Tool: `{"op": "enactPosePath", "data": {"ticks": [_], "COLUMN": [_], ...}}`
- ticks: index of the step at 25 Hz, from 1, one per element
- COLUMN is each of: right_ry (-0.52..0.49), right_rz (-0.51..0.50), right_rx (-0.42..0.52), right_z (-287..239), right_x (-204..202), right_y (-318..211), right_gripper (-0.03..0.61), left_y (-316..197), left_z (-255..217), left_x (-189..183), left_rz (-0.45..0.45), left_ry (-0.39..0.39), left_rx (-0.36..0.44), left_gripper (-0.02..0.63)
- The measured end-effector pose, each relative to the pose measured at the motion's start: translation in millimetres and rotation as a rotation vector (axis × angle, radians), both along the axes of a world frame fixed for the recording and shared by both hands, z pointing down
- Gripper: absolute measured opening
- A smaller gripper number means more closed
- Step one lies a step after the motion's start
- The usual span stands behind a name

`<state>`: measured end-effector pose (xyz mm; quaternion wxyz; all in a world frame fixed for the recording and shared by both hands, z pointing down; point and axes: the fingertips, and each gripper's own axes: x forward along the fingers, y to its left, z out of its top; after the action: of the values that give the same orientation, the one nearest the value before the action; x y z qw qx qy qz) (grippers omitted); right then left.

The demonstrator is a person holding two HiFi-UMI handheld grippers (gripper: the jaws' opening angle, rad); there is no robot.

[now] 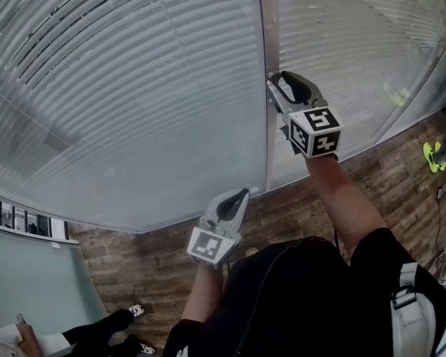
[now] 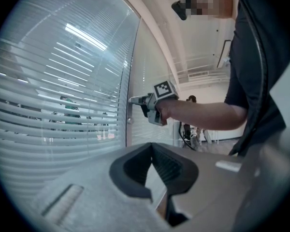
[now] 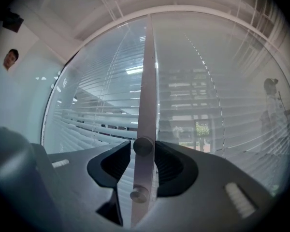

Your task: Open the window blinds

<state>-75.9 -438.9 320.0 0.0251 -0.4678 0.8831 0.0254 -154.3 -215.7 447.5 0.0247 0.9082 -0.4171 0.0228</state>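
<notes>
1. The window blinds (image 1: 134,88), thin pale horizontal slats, are hanging behind glass on both sides of the upright grey metal mullion (image 1: 267,125). They are lying tilted nearly shut, with only slivers of the space beyond showing through.
2. Sealed behind the glass, the slats are offering nothing to grasp. They are probably being driven by the small round silver metal knob (image 3: 142,146) standing out from the face of the mullion. A similar lower knob (image 3: 138,195) is sitting just beneath it.
3. The knob is looking hard, smooth and small, so it is likely slippery under the pads, though light to turn. The best hold, by my judgement, is lying across its round rim, squeezed firmly and rolled, not pulled.
4. The right hand-held gripper (image 1: 277,82) is pointing level at the mullion. Its jaws are standing moderately wide on either side of the upper knob, close beside it but not visibly pressing on it.
5. The left hand-held gripper (image 1: 241,194) is hanging below the right one and back from the mullion, with its jaws together on nothing.
</notes>
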Motion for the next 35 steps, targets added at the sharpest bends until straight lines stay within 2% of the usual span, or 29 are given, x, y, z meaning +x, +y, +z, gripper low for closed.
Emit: {"op": "enactPosePath", "data": {"ticks": [4,8,13,19,25,31,35], "right_ry": [0.151,0.365,0.627,0.915,1.029,1.100,1.111], "right_rz": [0.010,0.016,0.023,0.052,0.064,0.038,0.043], "right_rx": [0.061,0.175,0.263,0.395,0.445,0.474,0.480], "right_z": [7,0,-2,1,2,6,6], "right_x": [3,-4,-12,-20,-19,-21,-22], "right_y": [3,7,6,8,6,6,6], "right_gripper": [0.163,0.193,0.213,0.213,0.213,0.213,0.213], "left_y": [0,-1,-3,-3,-2,-1,0], "left_z": [2,2,3,3,3,2,2], "left_x": [0,3,5,5,3,2,2], "left_rz": [0.003,0.011,0.018,0.017,0.013,0.012,0.011], "left_ry": [-0.002,-0.002,0.000,0.003,0.002,0.004,0.004], "left_rx": [0.000,0.001,0.002,-0.002,-0.005,-0.001,-0.004], "left_gripper": [0.005,0.005,0.005,0.005,0.005,0.005,0.005]}}
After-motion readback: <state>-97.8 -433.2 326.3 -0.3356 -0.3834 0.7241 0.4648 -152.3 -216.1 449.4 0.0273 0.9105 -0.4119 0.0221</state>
